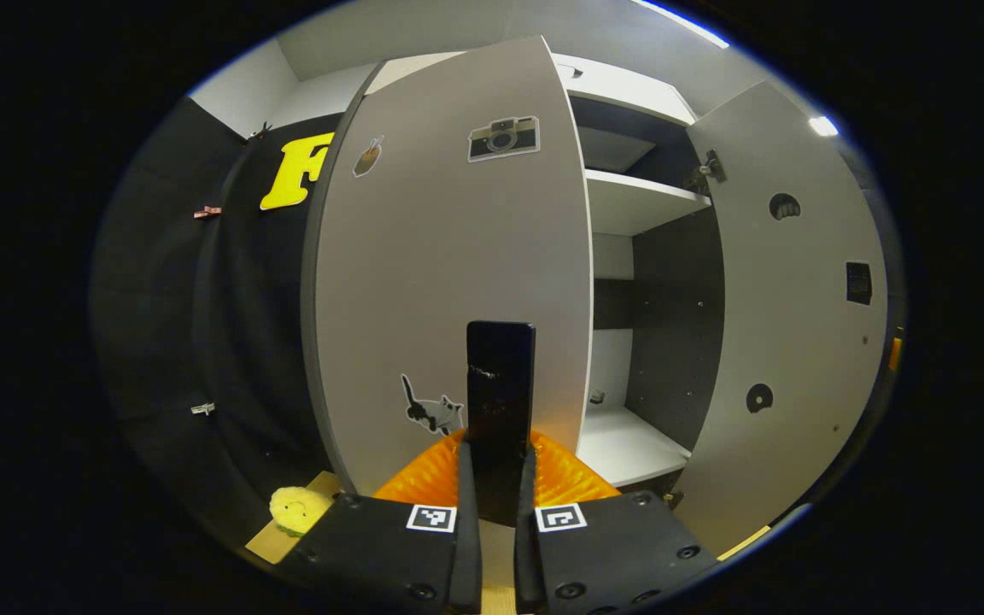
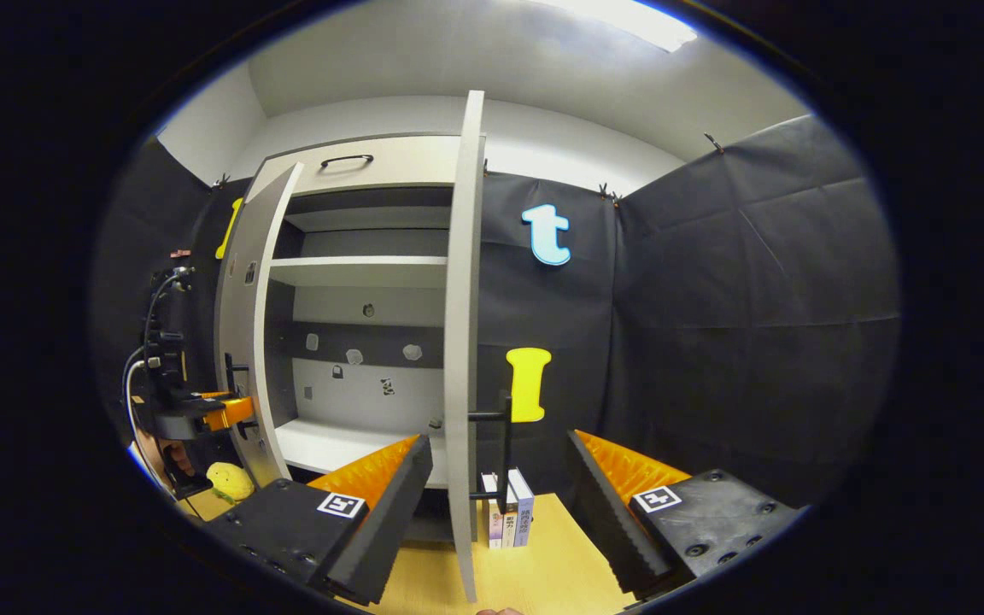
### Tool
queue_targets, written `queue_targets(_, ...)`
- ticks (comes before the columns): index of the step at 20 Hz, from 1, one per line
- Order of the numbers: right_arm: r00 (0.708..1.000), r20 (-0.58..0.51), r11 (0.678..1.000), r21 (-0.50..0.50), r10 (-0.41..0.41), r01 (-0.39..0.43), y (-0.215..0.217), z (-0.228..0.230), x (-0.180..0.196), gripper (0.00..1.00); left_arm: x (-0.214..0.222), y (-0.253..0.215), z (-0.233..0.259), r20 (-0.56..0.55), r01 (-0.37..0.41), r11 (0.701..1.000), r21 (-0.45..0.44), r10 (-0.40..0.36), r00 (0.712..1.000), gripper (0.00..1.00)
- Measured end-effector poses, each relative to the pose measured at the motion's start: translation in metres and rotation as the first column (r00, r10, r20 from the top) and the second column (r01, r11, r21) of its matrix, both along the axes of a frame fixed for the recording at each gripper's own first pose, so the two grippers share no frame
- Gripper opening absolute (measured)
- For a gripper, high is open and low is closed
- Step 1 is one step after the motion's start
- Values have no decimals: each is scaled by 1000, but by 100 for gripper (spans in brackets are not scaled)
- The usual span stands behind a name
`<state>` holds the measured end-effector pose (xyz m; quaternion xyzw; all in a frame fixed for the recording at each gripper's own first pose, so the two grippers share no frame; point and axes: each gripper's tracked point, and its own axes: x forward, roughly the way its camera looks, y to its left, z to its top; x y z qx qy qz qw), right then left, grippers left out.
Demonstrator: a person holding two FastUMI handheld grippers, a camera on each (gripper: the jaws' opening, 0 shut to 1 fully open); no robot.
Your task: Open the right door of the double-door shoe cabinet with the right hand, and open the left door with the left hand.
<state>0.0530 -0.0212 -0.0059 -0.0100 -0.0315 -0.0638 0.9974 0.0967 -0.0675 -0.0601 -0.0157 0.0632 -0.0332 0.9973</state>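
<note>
The shoe cabinet's left door (image 1: 449,256), pale grey with a camera sticker and a cat sticker, stands partly open. Its black bar handle (image 1: 500,376) sits between the fingers of my left gripper (image 1: 499,453), which is shut on it. The right door (image 1: 791,325) is swung wide and shows its inner face. In the right gripper view that right door (image 2: 462,299) is edge-on, with its black handle (image 2: 505,453) on the outer side. My right gripper (image 2: 499,444) is open, one finger on each side of the door edge, apart from it. The left gripper (image 2: 231,410) holds the left door (image 2: 240,325).
White shelves (image 1: 637,201) inside the cabinet are bare. A yellow plush toy (image 1: 297,508) lies on the wooden table (image 2: 560,555) by the left door. A few books (image 2: 509,512) stand upright behind the right door. Black cloth walls close in on both sides.
</note>
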Motion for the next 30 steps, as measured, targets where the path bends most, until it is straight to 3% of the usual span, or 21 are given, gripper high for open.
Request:
queue_targets(9, 999, -8, 999, -6, 51, -51, 54, -5, 3, 98, -50, 46, 1, 0, 13, 1000, -24, -13, 1000, 19)
queue_targets(23, 993, -15, 993, 18, 116, -115, 112, -12, 10, 98, -81, 103, -3, 9, 20, 999, -46, -20, 1000, 21)
queue_targets(27, 992, -13, 992, 26, 127, -126, 122, -12, 12, 98, -85, 128, -3, 15, 15, 999, -40, -15, 1000, 14)
queue_targets(30, 989, -18, 989, 19, 147, -146, 132, -13, 12, 98, -86, 133, -2, 17, 25, 999, -35, -25, 1000, 14)
